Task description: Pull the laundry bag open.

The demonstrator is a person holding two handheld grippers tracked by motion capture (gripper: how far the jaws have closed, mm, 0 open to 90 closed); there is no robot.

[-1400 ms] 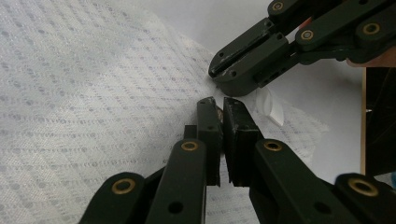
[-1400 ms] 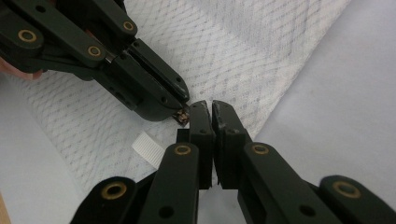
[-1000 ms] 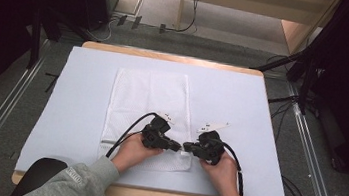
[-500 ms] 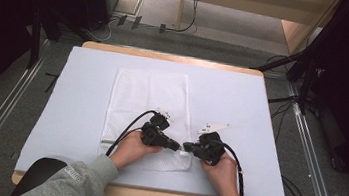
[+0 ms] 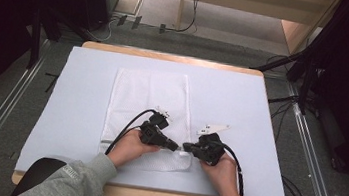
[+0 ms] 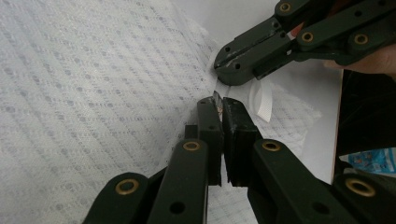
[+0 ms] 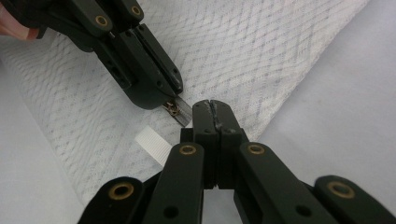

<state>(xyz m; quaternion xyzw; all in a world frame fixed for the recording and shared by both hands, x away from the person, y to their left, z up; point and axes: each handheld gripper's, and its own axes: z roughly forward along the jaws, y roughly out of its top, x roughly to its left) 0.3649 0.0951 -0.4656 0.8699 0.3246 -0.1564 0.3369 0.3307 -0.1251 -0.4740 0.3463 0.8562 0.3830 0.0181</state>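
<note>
You're at the zipper step on the white mesh bag [image 5: 148,100]. Left gripper [image 6: 218,105] clenched on the zipper pull [image 7: 176,110], right gripper [image 7: 211,108] clamped, probably on the bag's corner just beside it. Both hands low, tips nearly meeting. Next: draw the pull away while the right anchors.

Free room: your far half of the mat [image 5: 243,94], 10 to 2 o'clock, lies bare | Obstacle: mesh bag [image 5: 147,94] spans 12 o'clock | Tight: left gripper [image 5: 175,146] and right gripper [image 5: 185,147] nearly meet tip to tip at bag's near corner.
</note>
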